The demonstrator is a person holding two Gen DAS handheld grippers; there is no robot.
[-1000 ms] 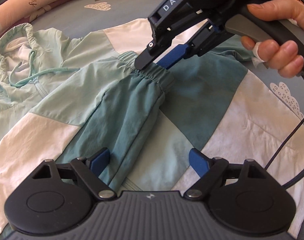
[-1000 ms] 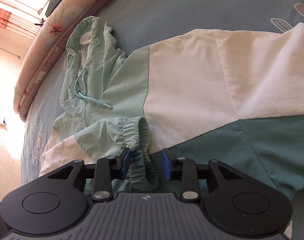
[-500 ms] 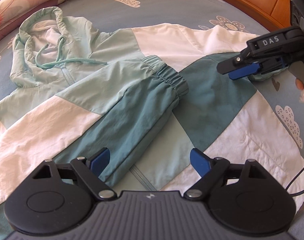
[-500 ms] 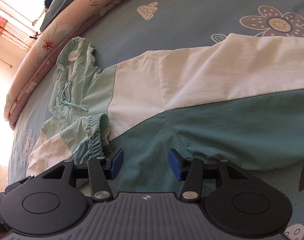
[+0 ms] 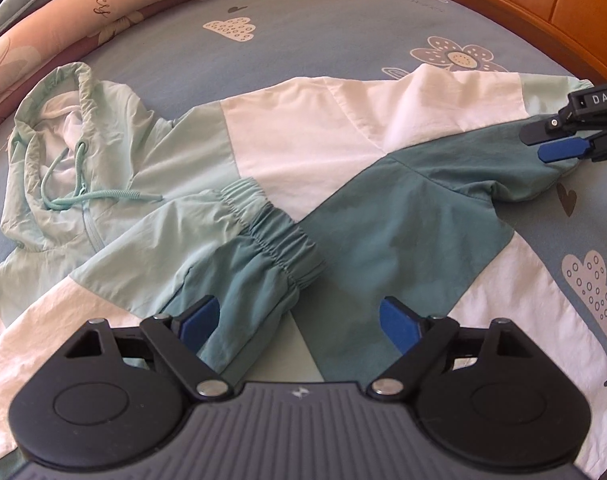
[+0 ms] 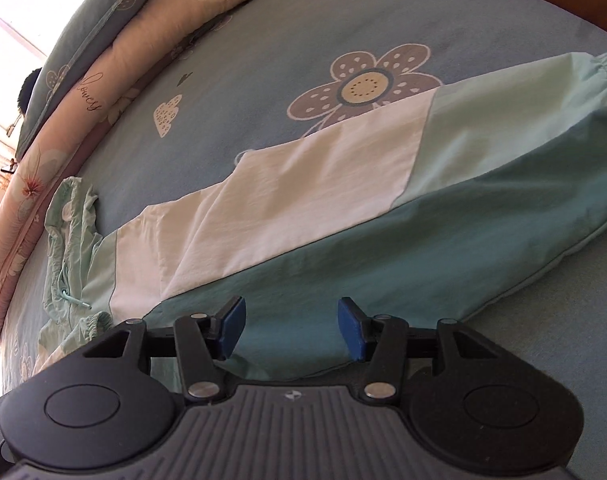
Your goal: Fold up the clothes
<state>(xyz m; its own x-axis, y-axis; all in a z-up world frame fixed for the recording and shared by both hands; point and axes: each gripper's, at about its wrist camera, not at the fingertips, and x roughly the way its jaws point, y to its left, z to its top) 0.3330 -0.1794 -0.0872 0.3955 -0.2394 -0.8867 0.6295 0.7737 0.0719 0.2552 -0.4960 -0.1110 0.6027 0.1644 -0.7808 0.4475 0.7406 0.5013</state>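
Your frames are bright and sharp, daylit. Beyond the jaws, upper left, the window (image 6: 7, 20) glares white. Edges bow strongly.

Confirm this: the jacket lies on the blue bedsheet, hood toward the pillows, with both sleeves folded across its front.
Not both. In the left wrist view only one sleeve is folded across the jacket; the other sleeve lies stretched out on the bedsheet, as the right wrist view shows. The hood does point toward the pillows.

Blue floral bedsheet (image 6: 263, 40), wooden bed frame (image 5: 543, 4), sunlit.
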